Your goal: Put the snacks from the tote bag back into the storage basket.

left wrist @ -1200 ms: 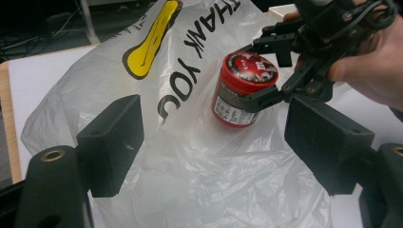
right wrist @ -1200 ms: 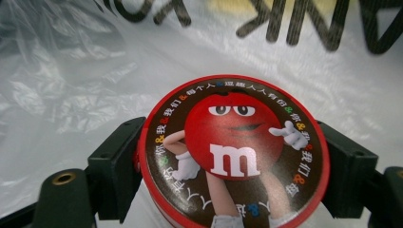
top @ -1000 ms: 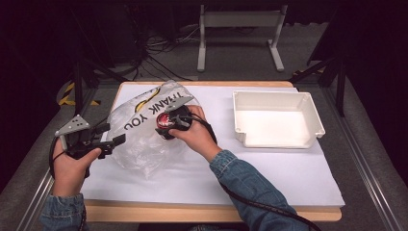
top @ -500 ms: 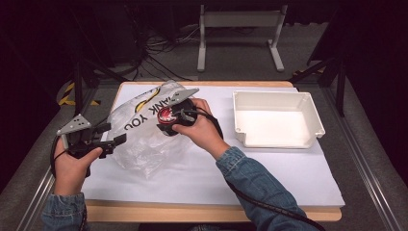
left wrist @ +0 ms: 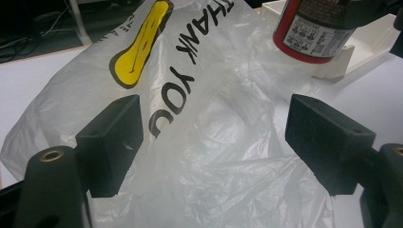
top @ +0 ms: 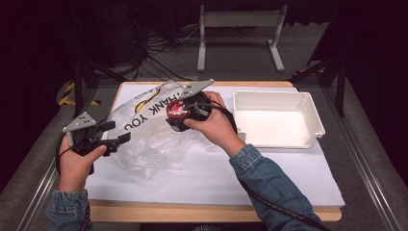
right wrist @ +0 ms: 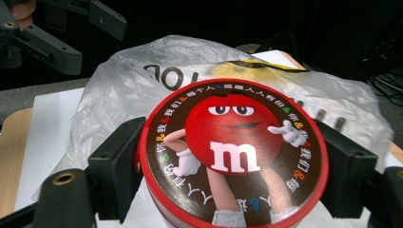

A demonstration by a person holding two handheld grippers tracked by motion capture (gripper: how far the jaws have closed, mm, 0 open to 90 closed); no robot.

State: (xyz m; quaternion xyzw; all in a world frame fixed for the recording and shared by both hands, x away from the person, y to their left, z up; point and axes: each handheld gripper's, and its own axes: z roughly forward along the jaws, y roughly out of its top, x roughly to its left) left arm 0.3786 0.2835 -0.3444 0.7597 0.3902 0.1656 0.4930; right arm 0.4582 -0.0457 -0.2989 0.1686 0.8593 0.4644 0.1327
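The right tool point(right wrist: 233, 156) grips a round red candy tin point(right wrist: 233, 152) by its sides, holding it above a crumpled plastic bag point(top: 149, 139) on the white-covered table point(top: 269, 178). The left tool point(left wrist: 214, 142) is open, its jaws spread on either side of the bag's near edge. A white tray point(top: 276, 120) sits to the right of the tin.

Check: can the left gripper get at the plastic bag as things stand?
Probably yes. The left gripper is open, and in its own view the plastic bag lies right between and beyond its jaws with nothing in front. The candy tub, shut in the right gripper, sits higher and off to one side.
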